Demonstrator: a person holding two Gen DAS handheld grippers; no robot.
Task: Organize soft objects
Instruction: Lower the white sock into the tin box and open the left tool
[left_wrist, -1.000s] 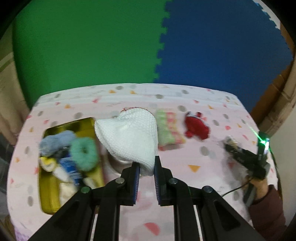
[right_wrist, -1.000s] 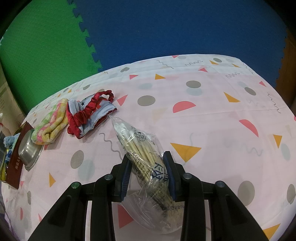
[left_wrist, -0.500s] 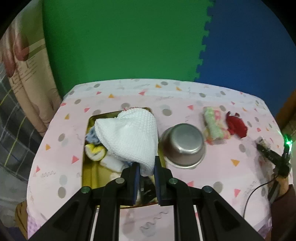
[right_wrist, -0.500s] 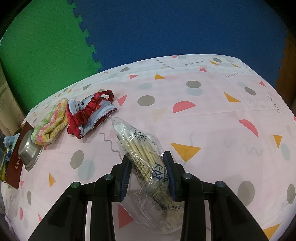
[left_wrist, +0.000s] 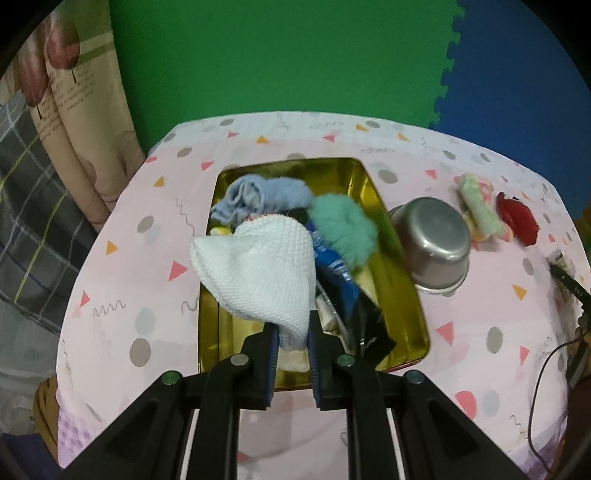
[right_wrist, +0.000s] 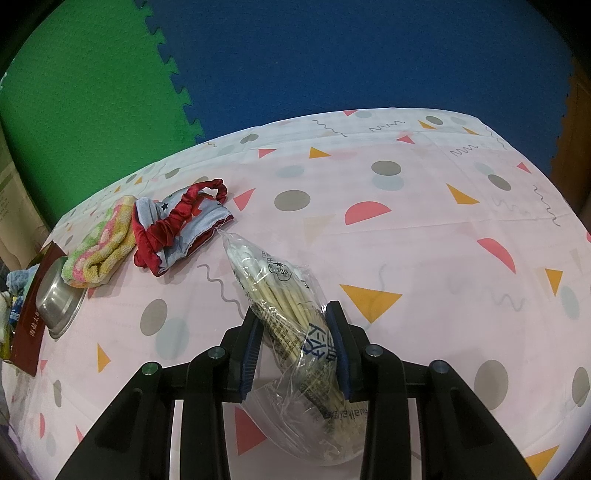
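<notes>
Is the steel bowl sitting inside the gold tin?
No, the steel bowl stands on the tablecloth beside the gold tin, outside its right wall.

We can make out "109" on the white label of the cotton swab bag (right_wrist: 291, 314). Below that label, its blue print is too crumpled for us to read.

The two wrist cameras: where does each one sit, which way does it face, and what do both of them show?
Left wrist view: sits on the left gripper, faces steeply down at the gold metal tin; its black fingers clamp a white waffle-weave cloth.
Right wrist view: sits on the right gripper, faces down across the pink patterned tablecloth; its fingers grip a clear bag of cotton swabs.
Shared: the steel bowl, the striped pastel towel and the tin.
</notes>
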